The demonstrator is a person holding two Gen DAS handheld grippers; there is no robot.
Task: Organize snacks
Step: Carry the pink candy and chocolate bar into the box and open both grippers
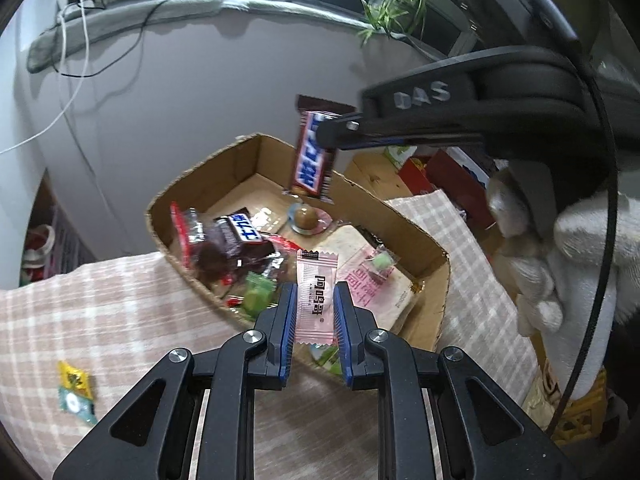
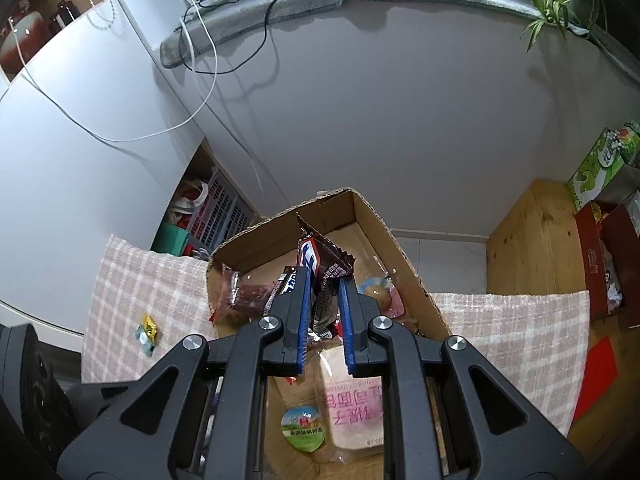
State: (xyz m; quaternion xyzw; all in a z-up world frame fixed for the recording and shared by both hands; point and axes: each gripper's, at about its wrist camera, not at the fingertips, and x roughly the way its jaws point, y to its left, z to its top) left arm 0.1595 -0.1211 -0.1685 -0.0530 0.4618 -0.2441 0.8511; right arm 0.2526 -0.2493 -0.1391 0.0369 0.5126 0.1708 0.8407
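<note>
An open cardboard box (image 1: 424, 236) (image 2: 404, 268) sits on a checked cloth and holds several wrapped snacks. My left gripper (image 1: 315, 300) is shut on a pink candy sachet (image 1: 316, 292), held upright over the box's near rim. My right gripper (image 2: 325, 292) is shut on a brown chocolate bar (image 2: 320, 268) above the box. In the left wrist view that same chocolate bar (image 1: 312, 160) hangs from the right gripper's fingertips (image 1: 340, 128) over the far end of the box. A white-gloved hand (image 1: 560, 256) holds the right gripper.
A small yellow and teal packet (image 1: 76, 390) (image 2: 147, 332) lies on the checked cloth (image 1: 100, 320) left of the box. A wooden crate (image 2: 532, 248) and red boxes (image 2: 600, 264) stand to the right. A white wall rises behind; a plant (image 1: 392, 4) sits on the sill.
</note>
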